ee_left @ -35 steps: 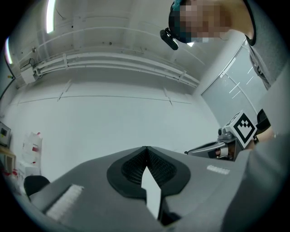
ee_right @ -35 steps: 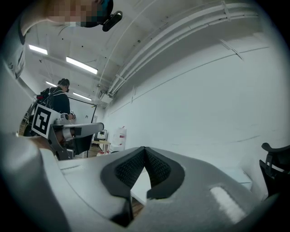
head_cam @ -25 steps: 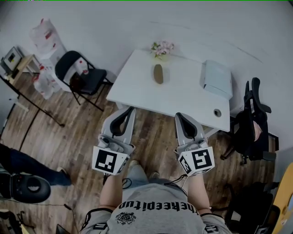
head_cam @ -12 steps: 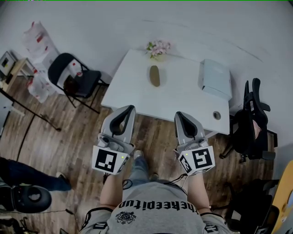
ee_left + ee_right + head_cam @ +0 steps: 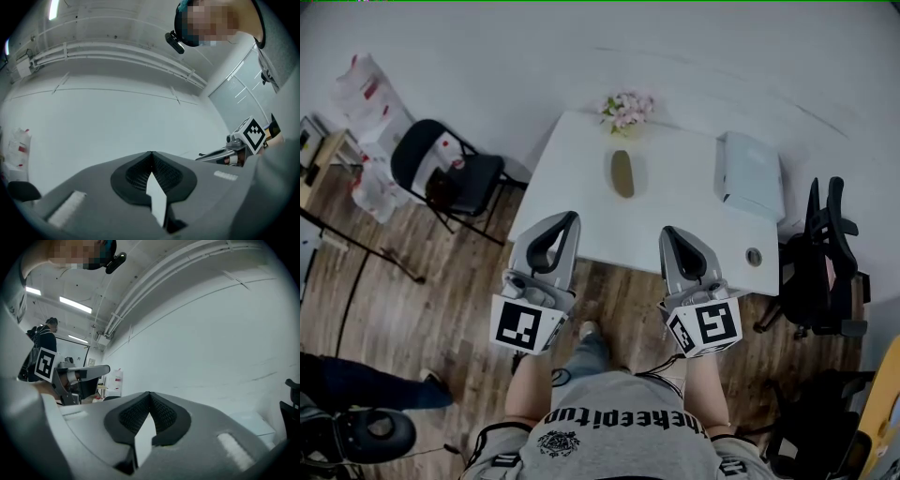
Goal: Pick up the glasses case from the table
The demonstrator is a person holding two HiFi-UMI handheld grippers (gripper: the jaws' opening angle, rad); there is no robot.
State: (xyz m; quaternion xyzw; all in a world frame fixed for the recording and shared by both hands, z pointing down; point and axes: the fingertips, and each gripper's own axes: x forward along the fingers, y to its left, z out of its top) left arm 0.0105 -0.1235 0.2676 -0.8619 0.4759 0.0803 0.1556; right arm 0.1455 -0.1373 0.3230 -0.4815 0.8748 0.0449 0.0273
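Glasses case (image 5: 622, 173) lies on desk (image 5: 581, 211) toward the far edge, near flowers (image 5: 626, 109). Your left hand-held gripper (image 5: 569, 218) and right hand-held gripper (image 5: 668, 232): jaws pressed together, empty, by the near edge.

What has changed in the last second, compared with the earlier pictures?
The person walked nearer to the white table; the left hand-held gripper and right hand-held gripper now overlap its near edge in the head view. Both remain shut and empty; the glasses case lies untouched on the table.
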